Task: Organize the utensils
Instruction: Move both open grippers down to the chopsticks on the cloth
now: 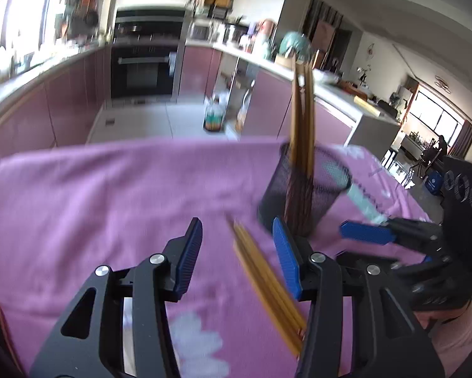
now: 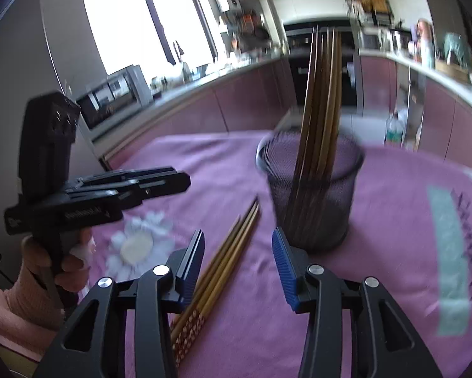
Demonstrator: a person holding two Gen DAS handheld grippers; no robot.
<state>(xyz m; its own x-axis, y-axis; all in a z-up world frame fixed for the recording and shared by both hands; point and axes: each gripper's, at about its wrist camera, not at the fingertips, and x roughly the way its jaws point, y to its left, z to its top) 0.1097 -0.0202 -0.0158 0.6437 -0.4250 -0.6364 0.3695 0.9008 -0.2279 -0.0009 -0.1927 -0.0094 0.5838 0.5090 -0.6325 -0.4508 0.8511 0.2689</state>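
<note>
A black mesh cup [image 1: 302, 189] stands on the pink cloth [image 1: 94, 189] with several wooden chopsticks [image 1: 303, 116] upright in it. More chopsticks [image 1: 267, 280] lie flat on the cloth between the fingers of my left gripper [image 1: 239, 249], which is open and empty. In the right wrist view the cup [image 2: 311, 189] holds its chopsticks [image 2: 322, 100], and the loose chopsticks [image 2: 223, 261] lie between the fingers of my right gripper [image 2: 239, 252], also open and empty. The right gripper shows at the right of the left view [image 1: 393, 236]; the left gripper shows at the left of the right view [image 2: 116, 189].
The pink cloth [image 2: 393, 220] has a white flower print [image 2: 138, 245] and a pale green stripe [image 2: 450, 258]. Behind the table are pink kitchen cabinets [image 1: 62, 110], an oven [image 1: 144, 69] and a cluttered counter [image 1: 267, 53].
</note>
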